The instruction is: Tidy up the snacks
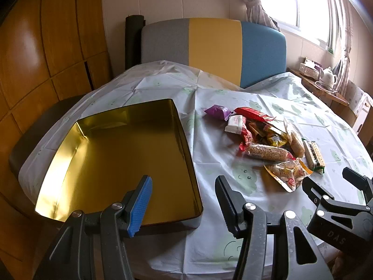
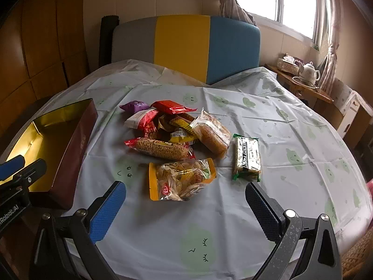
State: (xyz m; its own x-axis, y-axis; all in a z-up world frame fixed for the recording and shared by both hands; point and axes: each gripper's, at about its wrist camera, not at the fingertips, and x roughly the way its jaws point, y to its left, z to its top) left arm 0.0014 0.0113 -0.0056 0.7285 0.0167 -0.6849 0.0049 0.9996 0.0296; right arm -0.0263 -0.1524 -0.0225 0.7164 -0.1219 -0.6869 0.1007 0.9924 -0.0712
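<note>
A pile of wrapped snacks (image 2: pixel 172 130) lies on the table's pale cloth, also in the left wrist view (image 1: pixel 263 137). An orange bag of chips (image 2: pixel 181 179) lies nearest, with a green-edged bar (image 2: pixel 247 156) to its right. An empty gold-lined tin (image 1: pixel 116 161) with dark red walls (image 2: pixel 70 154) stands left of the pile. My left gripper (image 1: pixel 184 200) is open and empty, over the tin's near right corner. My right gripper (image 2: pixel 186 207) is open and empty, just in front of the chips bag; it also shows in the left wrist view (image 1: pixel 331 184).
A grey, yellow and blue chair back (image 2: pixel 186 46) stands behind the table. A wooden wardrobe (image 1: pixel 46 46) is on the left. A side shelf with a teapot (image 2: pixel 310 70) and tissue box is at the right, under the window.
</note>
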